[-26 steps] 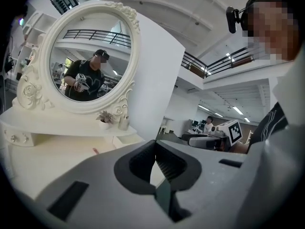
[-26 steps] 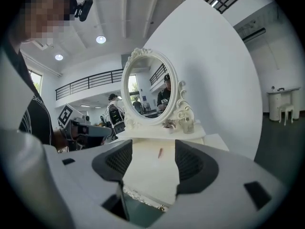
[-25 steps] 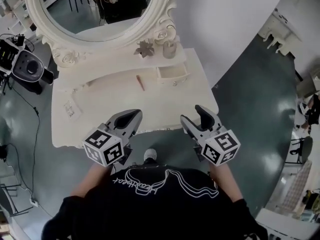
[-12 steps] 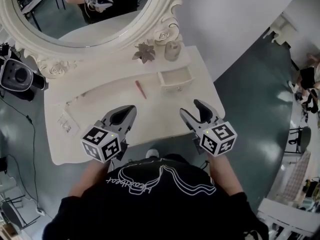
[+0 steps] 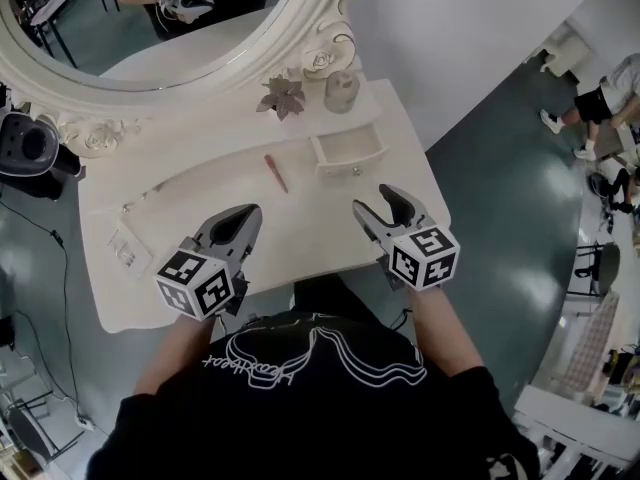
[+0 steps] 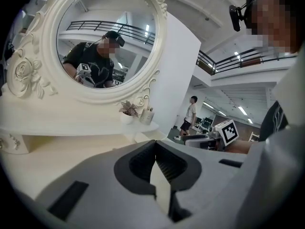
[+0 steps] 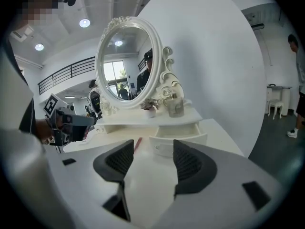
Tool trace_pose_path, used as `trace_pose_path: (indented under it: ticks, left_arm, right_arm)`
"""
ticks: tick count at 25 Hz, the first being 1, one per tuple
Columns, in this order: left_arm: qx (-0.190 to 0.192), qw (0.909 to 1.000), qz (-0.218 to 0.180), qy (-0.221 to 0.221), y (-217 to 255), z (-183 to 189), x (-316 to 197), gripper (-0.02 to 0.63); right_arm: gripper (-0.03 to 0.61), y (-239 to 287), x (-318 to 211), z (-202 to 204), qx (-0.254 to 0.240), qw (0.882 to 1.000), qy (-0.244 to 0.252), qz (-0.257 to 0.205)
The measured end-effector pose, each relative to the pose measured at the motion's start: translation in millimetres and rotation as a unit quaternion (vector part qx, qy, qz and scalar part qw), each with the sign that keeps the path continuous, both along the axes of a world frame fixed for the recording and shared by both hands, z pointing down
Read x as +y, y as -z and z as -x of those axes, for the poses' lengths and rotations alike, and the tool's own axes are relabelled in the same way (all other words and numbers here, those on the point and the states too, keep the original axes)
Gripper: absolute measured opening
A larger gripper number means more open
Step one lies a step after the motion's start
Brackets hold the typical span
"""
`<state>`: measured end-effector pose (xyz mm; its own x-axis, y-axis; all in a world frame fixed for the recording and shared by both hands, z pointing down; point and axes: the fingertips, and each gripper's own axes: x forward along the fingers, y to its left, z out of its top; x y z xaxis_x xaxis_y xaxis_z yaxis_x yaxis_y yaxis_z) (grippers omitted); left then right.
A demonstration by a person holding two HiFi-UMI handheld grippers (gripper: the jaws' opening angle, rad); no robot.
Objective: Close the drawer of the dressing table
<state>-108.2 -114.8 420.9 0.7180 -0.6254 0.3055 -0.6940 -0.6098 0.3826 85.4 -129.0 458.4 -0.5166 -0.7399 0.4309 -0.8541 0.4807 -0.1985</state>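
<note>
The drawer (image 5: 348, 153) stands pulled out from the raised shelf (image 5: 230, 118) at the back right of the desk (image 5: 200, 218); its inside shows plain white. On the shelf above it sit a jar (image 5: 341, 90), contents unclear, and a potted plant (image 5: 283, 96). A red pen (image 5: 276, 173) lies just left of the drawer. Your right hand-held gripper (image 5: 372, 200) is released, its jaws just narrowing slightly with nothing between them, short of the drawer. Your left hand-held gripper (image 5: 248, 216) is clenched on nothing over the desk's front.
</note>
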Motion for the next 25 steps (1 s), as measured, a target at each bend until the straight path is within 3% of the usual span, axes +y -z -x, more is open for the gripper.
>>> trace_pose_path:
  ticks: [10, 18, 25]
  left_arm:
    - [-0.012, 0.9994, 0.024, 0.024, -18, 9, -24, 0.005]
    - [-0.017, 0.9985, 0.036, 0.037, -26, 13, -42, 0.005]
    - [-0.021, 0.9979, 0.043, 0.044, -33, 17, -48, 0.005]
  right_arm:
    - [0.222, -54, -36, -6, 0.040, 0.998, 0.000, 0.039]
    - [0.206, -88, -60, -9, 0.047, 0.996, -0.007, 0.082]
    - [0.191, -101, -70, -8, 0.044, 0.995, -0.010, 0.093]
